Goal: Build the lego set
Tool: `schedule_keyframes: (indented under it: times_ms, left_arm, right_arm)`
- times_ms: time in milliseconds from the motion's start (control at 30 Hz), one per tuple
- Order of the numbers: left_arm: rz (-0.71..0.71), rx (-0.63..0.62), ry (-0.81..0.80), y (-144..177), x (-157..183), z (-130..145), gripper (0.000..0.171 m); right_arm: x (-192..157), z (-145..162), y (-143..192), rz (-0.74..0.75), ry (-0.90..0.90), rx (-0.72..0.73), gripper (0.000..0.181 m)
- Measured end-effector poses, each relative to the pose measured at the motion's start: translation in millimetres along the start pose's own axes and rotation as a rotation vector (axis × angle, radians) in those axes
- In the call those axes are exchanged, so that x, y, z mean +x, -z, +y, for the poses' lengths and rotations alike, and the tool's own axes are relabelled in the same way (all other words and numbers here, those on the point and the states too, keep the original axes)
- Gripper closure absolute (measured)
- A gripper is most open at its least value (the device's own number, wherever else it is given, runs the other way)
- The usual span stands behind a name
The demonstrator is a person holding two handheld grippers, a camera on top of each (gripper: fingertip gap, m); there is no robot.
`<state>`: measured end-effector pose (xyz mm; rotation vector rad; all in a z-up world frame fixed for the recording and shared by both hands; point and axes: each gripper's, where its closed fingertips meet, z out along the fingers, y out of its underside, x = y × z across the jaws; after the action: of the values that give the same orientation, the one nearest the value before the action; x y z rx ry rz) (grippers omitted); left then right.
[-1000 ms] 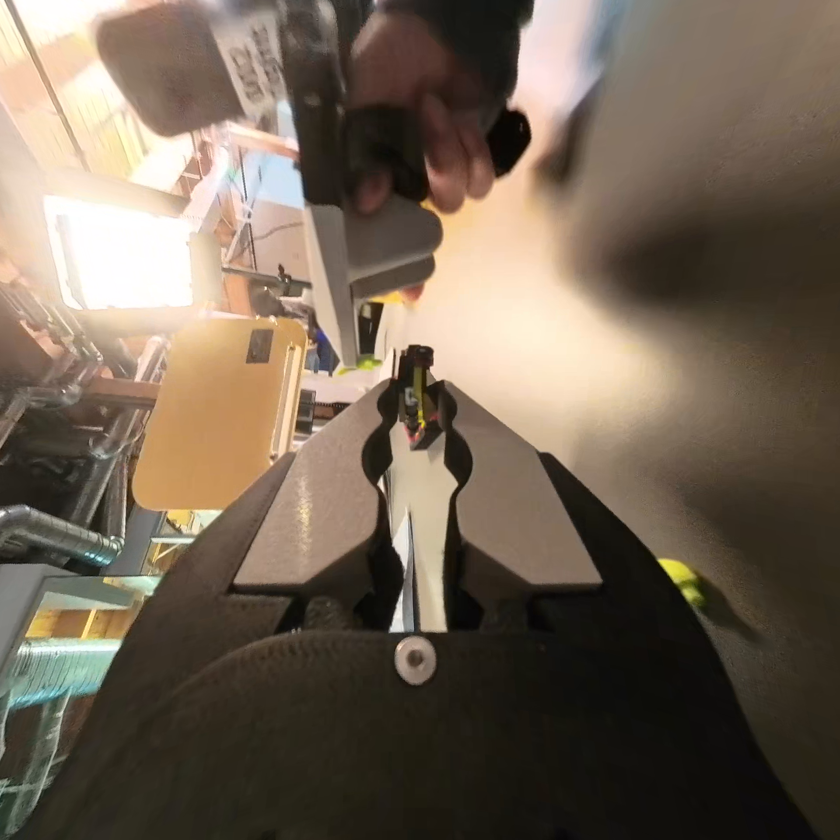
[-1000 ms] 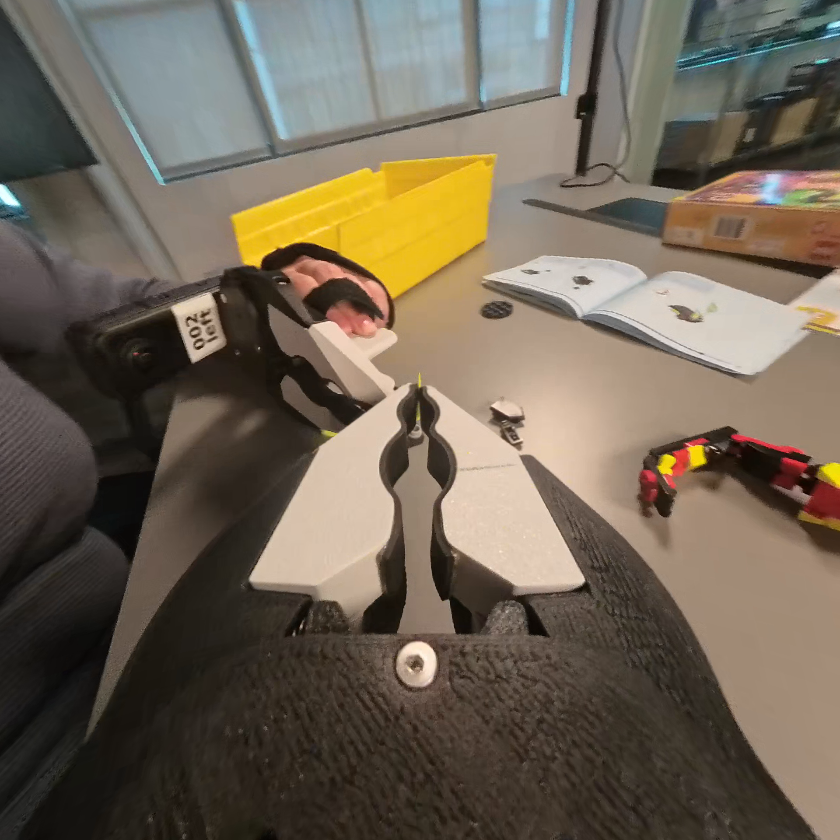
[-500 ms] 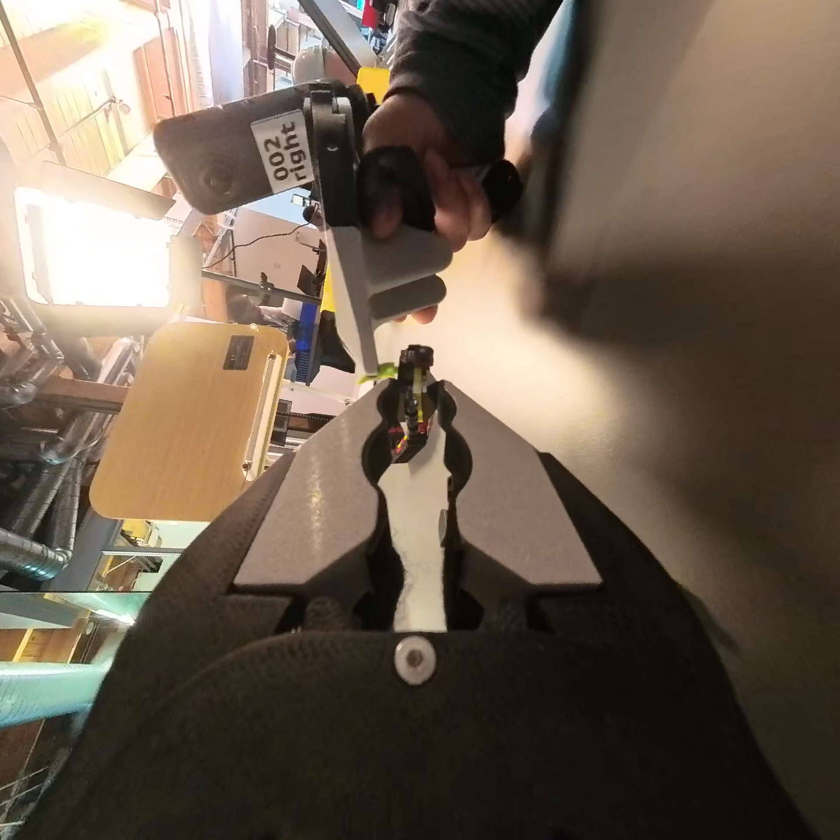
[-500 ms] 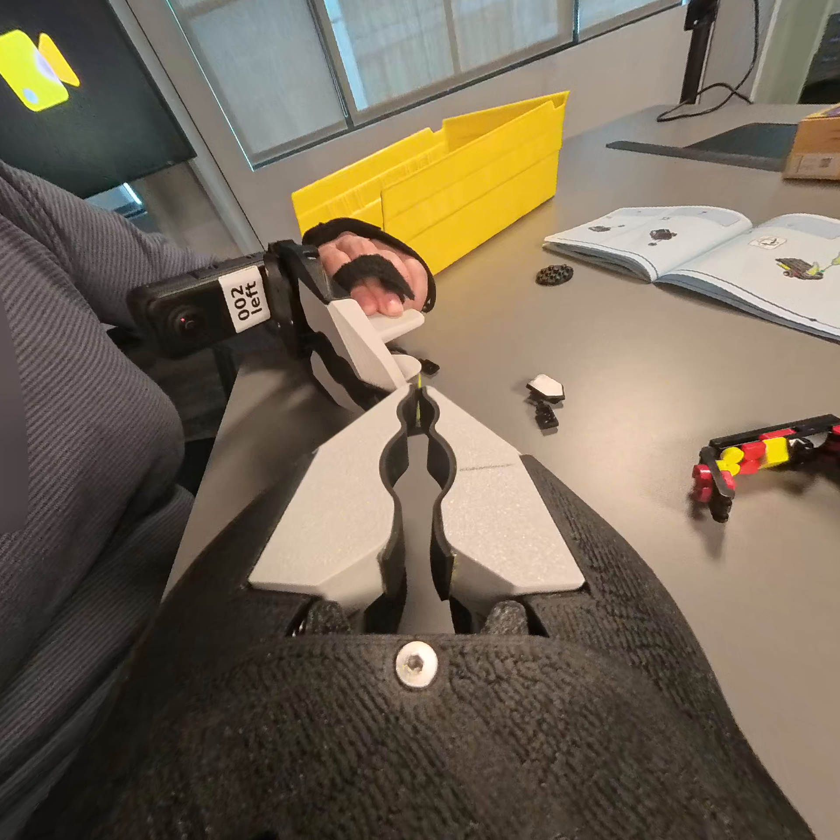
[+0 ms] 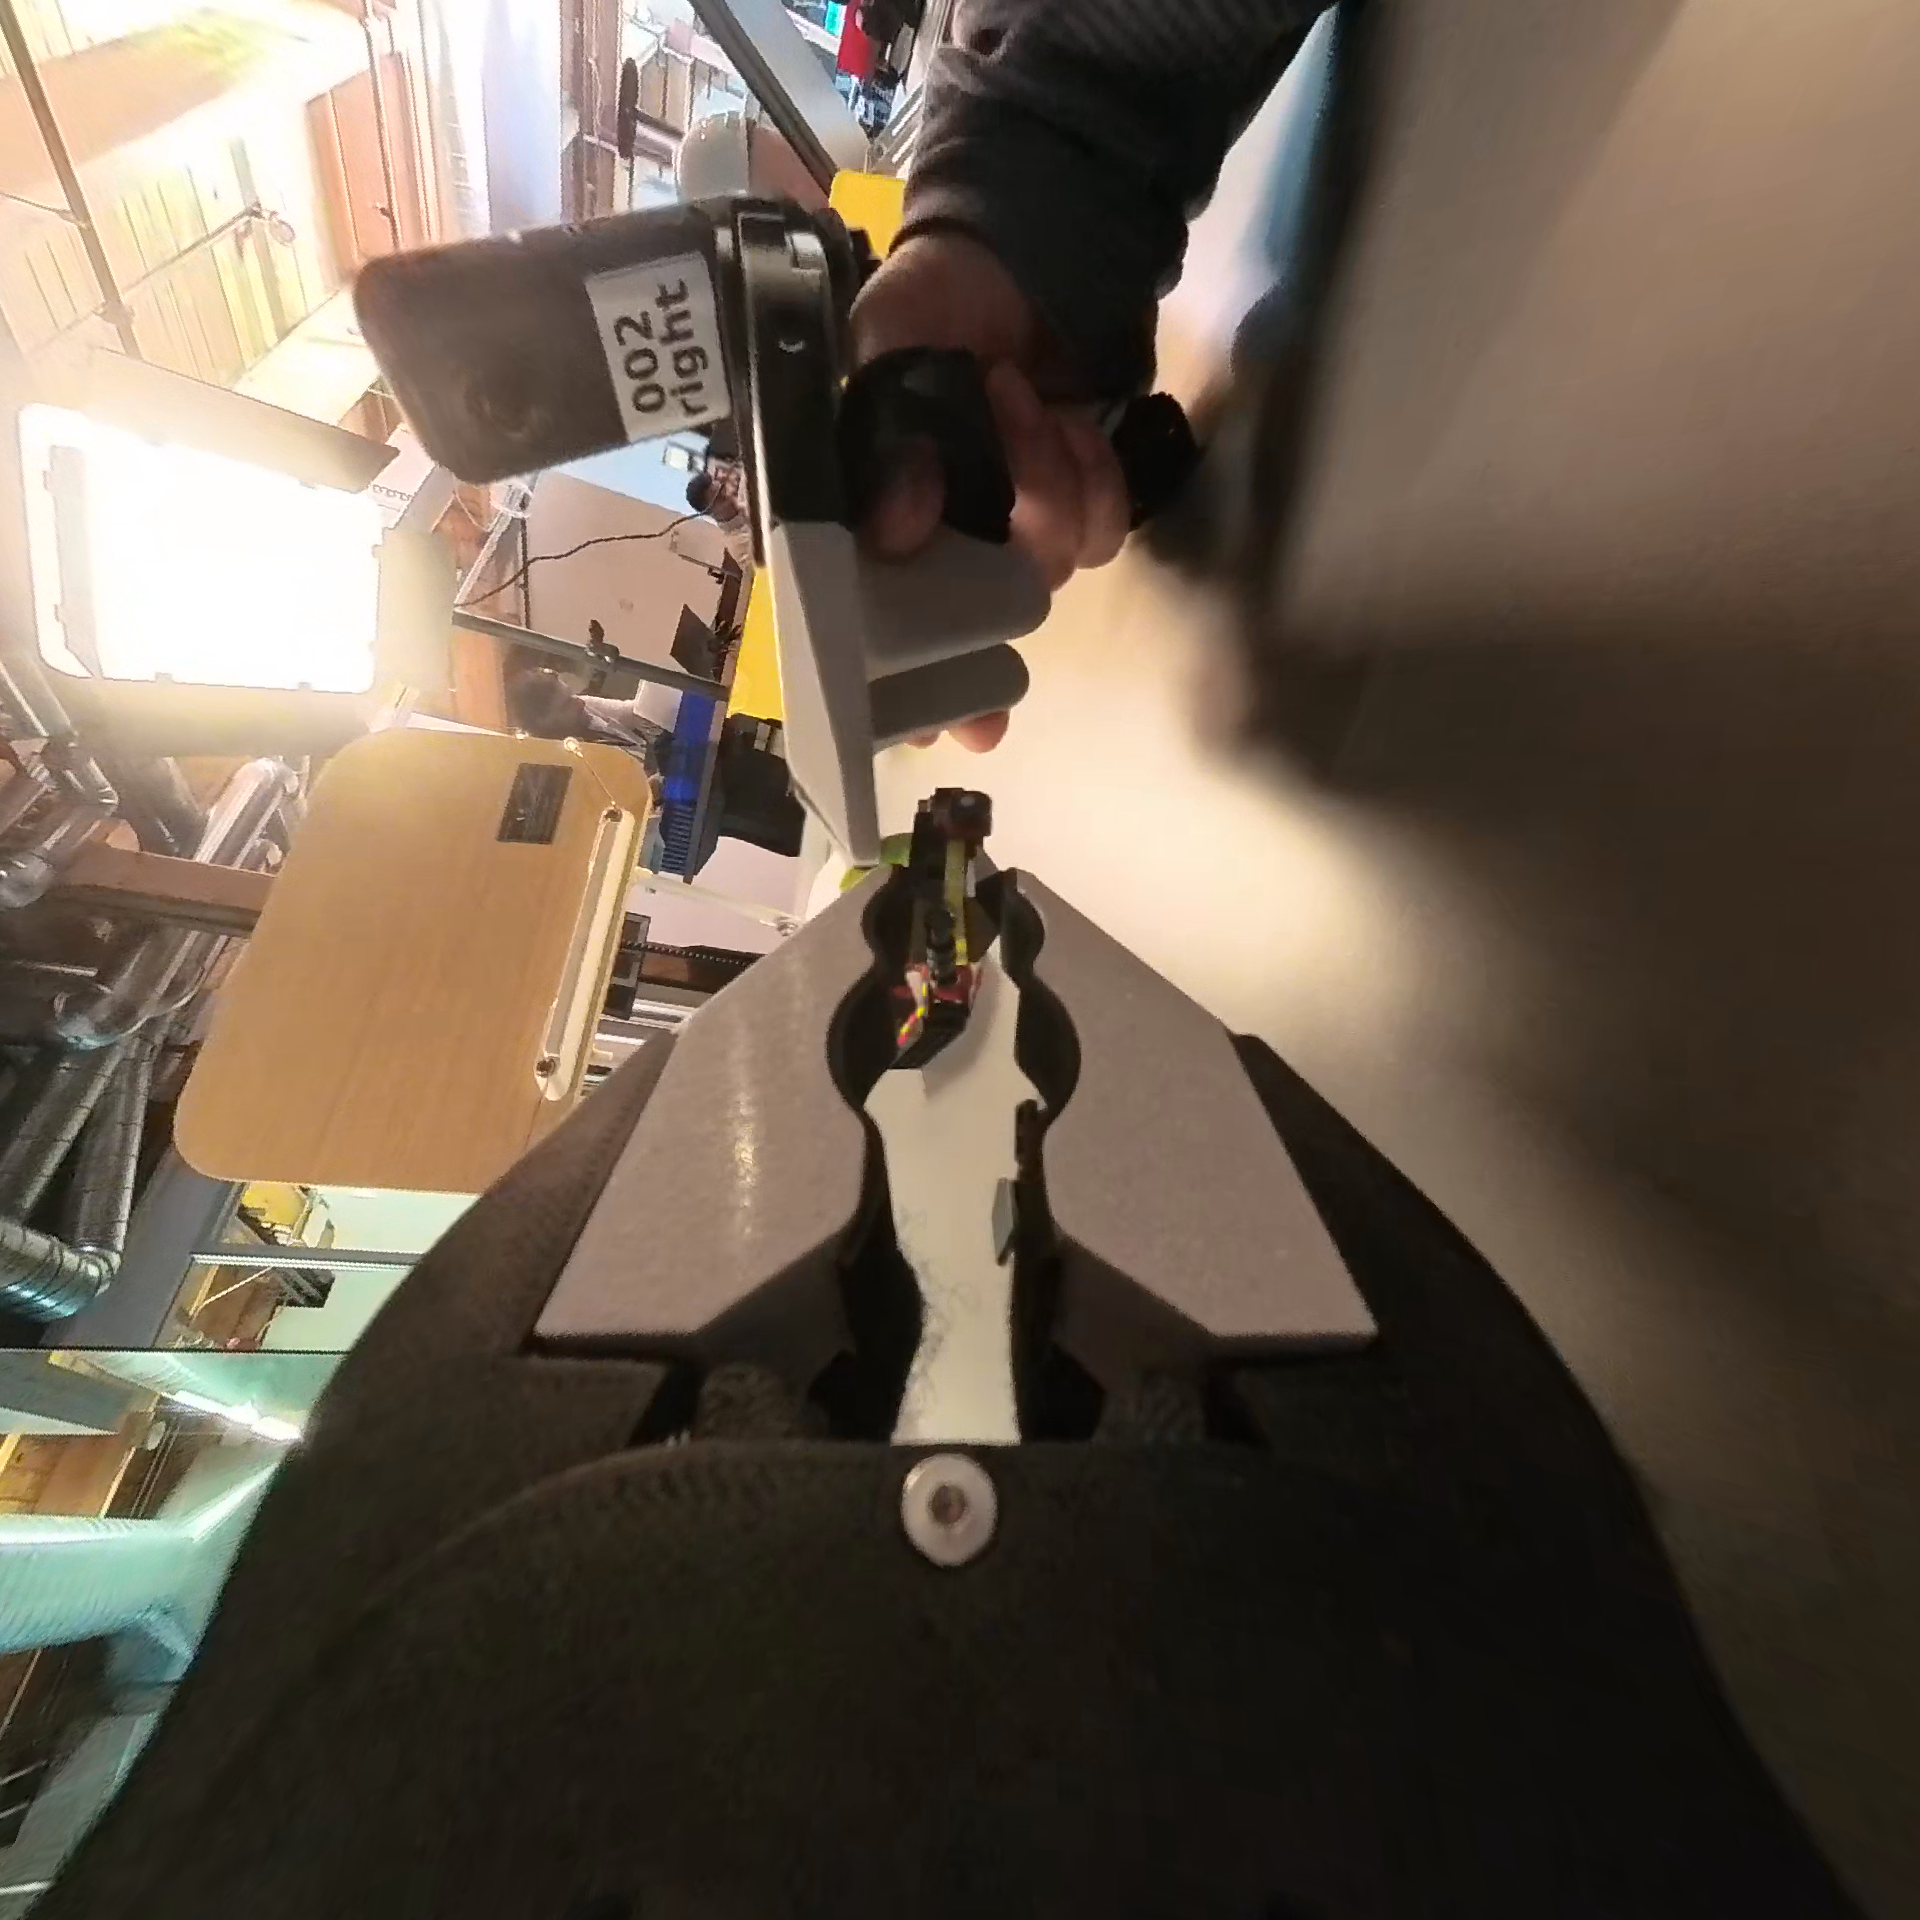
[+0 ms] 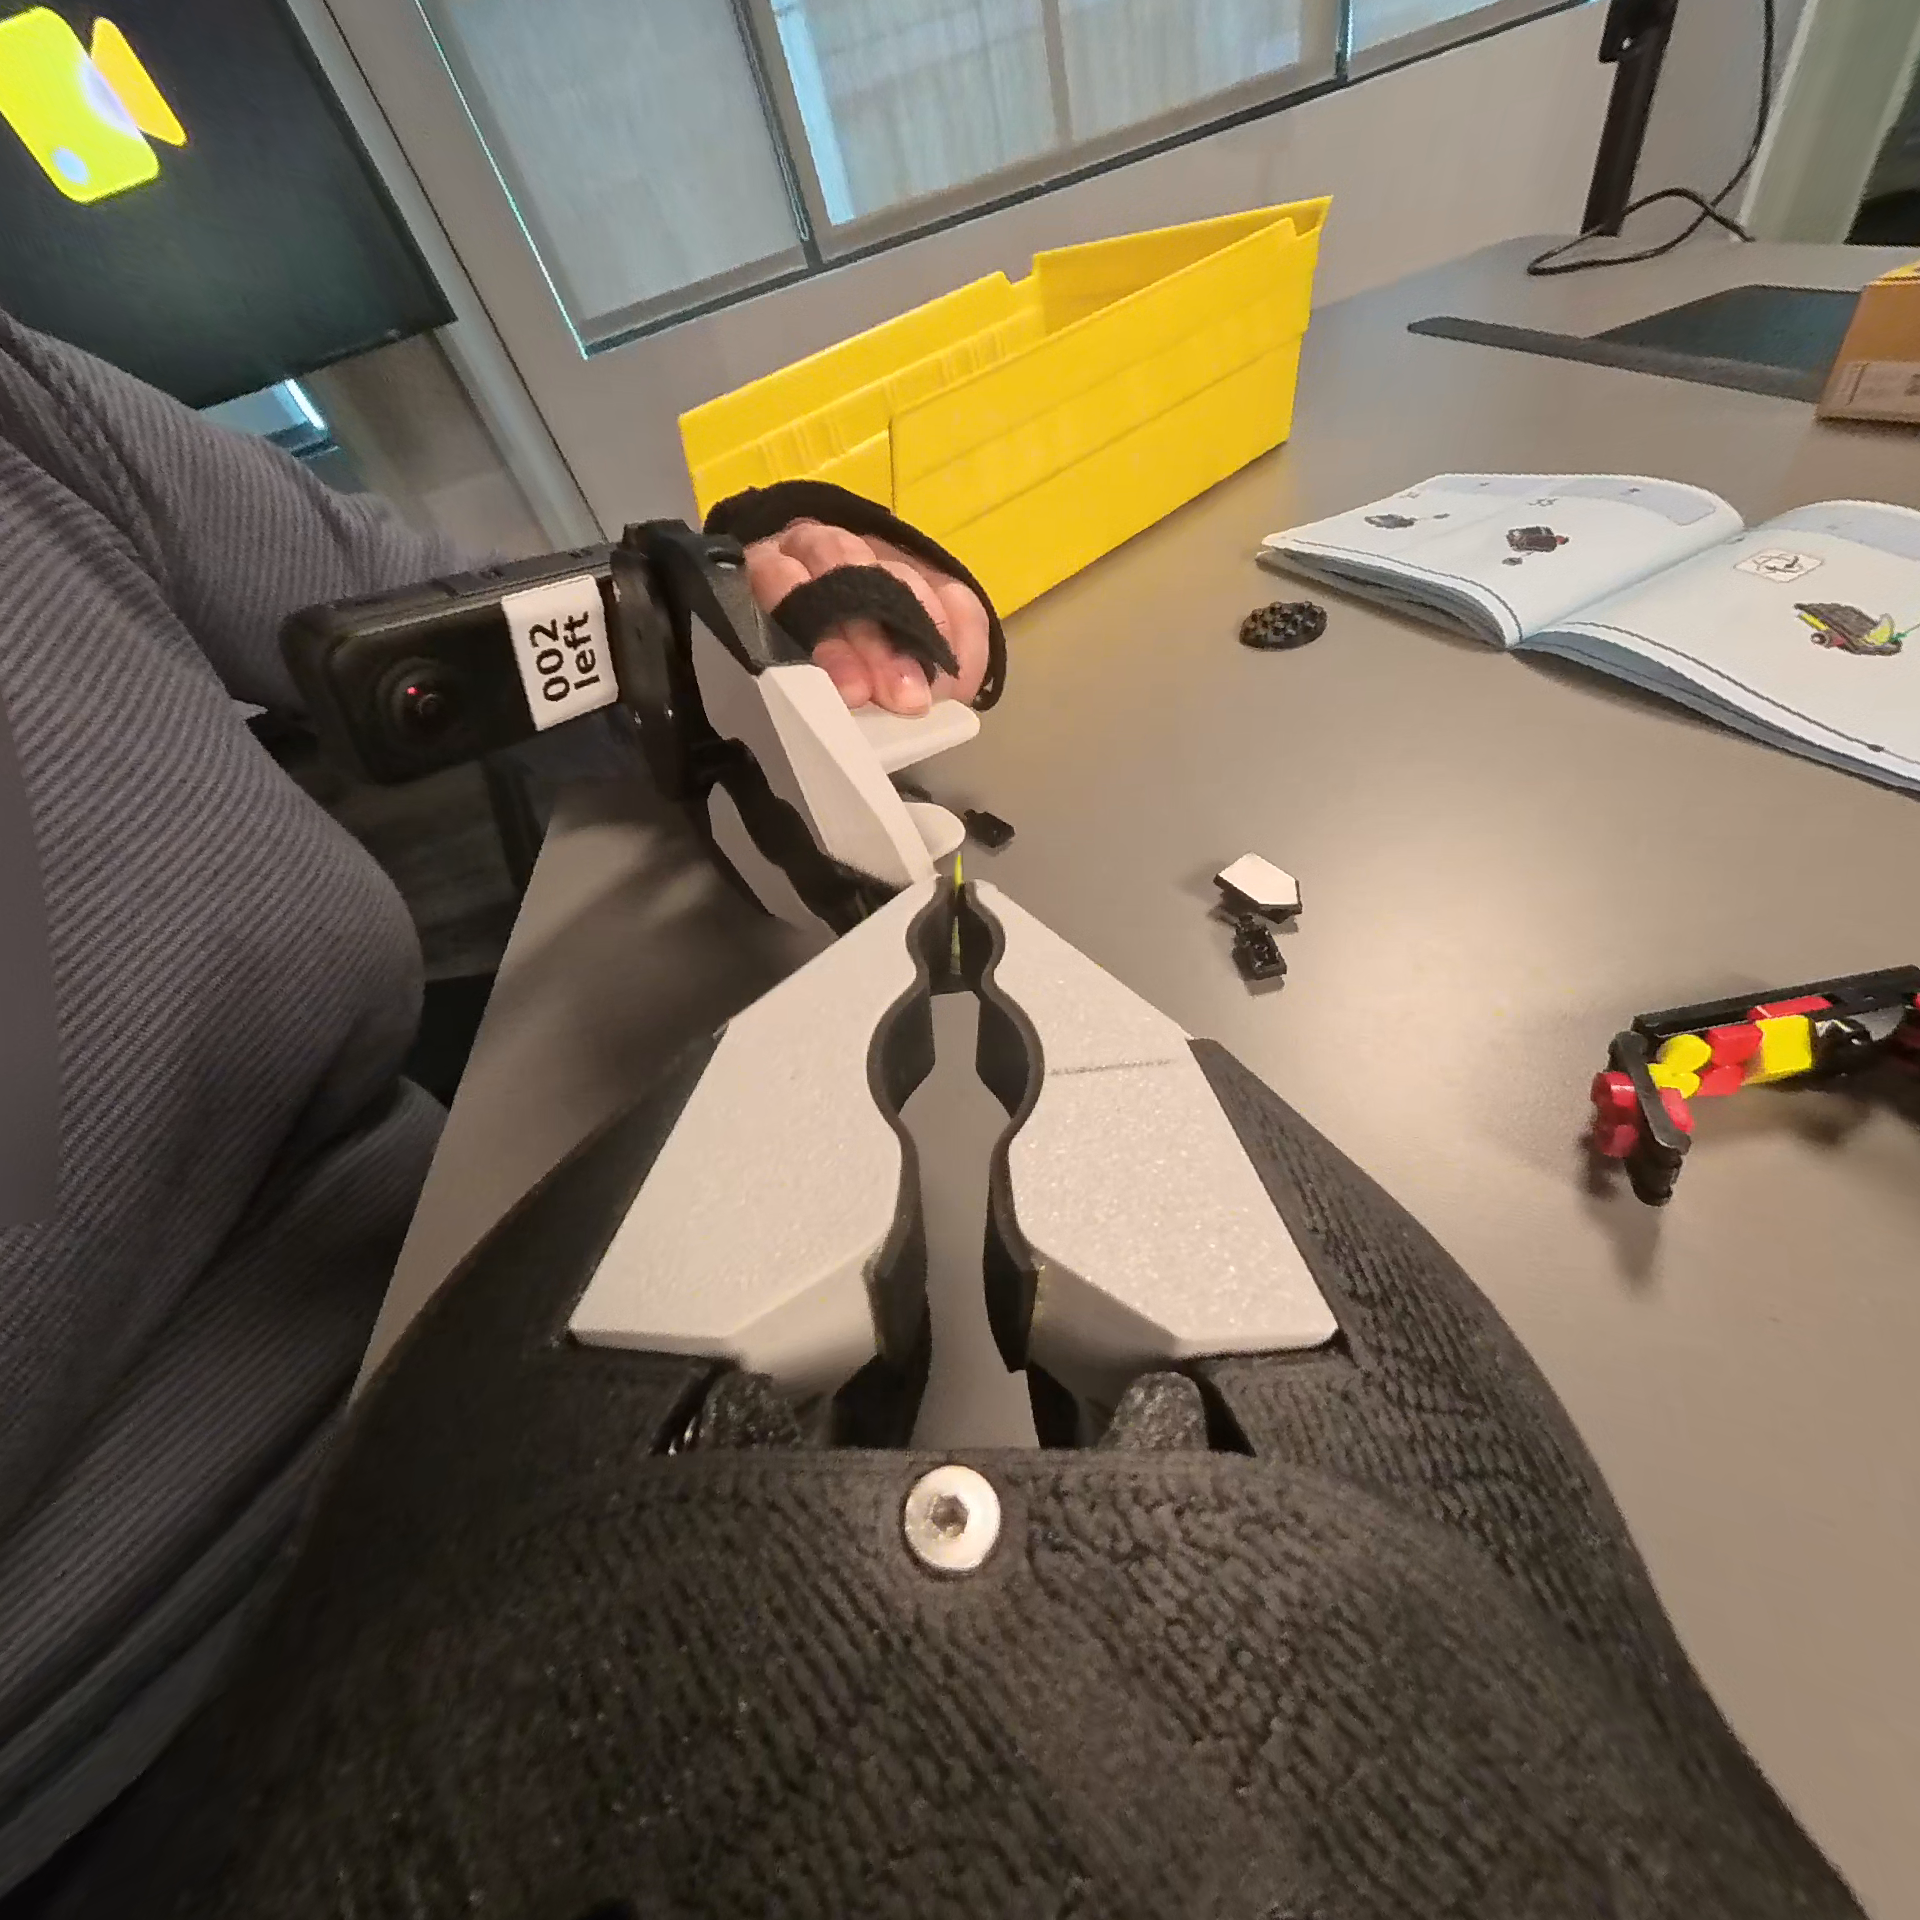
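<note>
left wrist view: left gripper clamped on a small black, red and yellow lego assembly, long axis along the fingers; right gripper tip just beside its far end, nearer than anything else. white label on its camera, writing left unread.

right wrist view: right gripper pinched on a thin lime piece, pointing at the left gripper tip, touching or nearly. larger lego section on the table, well apart to the right of that tip.
</note>
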<state>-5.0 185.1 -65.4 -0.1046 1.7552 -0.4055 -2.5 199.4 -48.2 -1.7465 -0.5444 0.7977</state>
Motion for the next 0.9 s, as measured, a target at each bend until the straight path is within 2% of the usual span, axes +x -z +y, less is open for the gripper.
schedule_keyframes:
  times_ms: [300, 467, 900]
  left_arm:
    - [-0.026, 0.02, 0.043, 0.0, -5.6, -5.4, 0.156]
    - [-0.042, 0.034, 0.121, 1.9, -13.2, -5.8, 0.156]
    - [-0.028, 0.014, 0.076, -0.8, -7.4, -5.5, 0.156]
  right_arm:
    - [-5.5, -6.3, 3.8, -0.045, -0.009, 0.048, 0.181]
    - [-2.7, -12.9, 9.3, -0.044, -0.01, 0.105, 0.181]
    - [-2.1, -7.2, 6.4, -0.03, -0.002, 0.06, 0.181]
